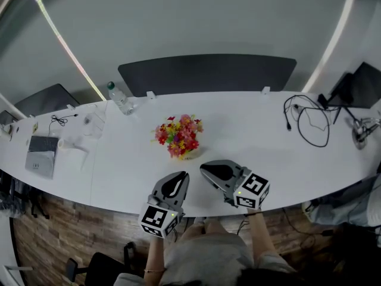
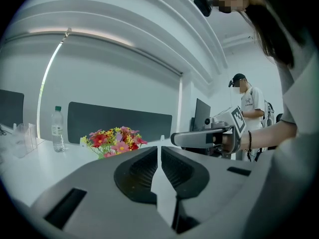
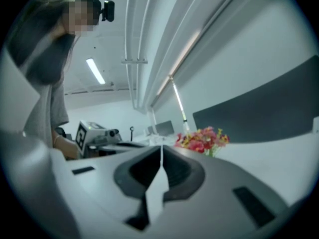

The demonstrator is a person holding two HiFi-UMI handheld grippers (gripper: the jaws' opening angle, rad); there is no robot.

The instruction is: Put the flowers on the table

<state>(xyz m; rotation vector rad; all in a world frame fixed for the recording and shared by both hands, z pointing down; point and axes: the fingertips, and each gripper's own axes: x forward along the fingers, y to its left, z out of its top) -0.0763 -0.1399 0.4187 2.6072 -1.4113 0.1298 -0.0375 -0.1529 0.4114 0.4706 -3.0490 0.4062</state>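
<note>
Flowers (image 1: 178,137) stand on the surface (image 1: 250,130): task seemingly done. At their 6 o'clock, left gripper (image 1: 179,178) and right gripper (image 1: 206,169) have fingers closed, empty.

A long white tabletop (image 1: 250,124) curves before a grey wall (image 1: 196,16) and dark panel (image 1: 208,73). Wooden floor (image 1: 71,231) lies below; a light strip (image 1: 65,46) slants above.

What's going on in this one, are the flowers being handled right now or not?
A person stands at the long white table with a hand-held claw in each hand. The left claw and the right claw are both shut with nothing between their jaws, held side by side over the table's near edge. The bunch of flowers already sits on the table just beyond them, and neither claw touches it.
</note>
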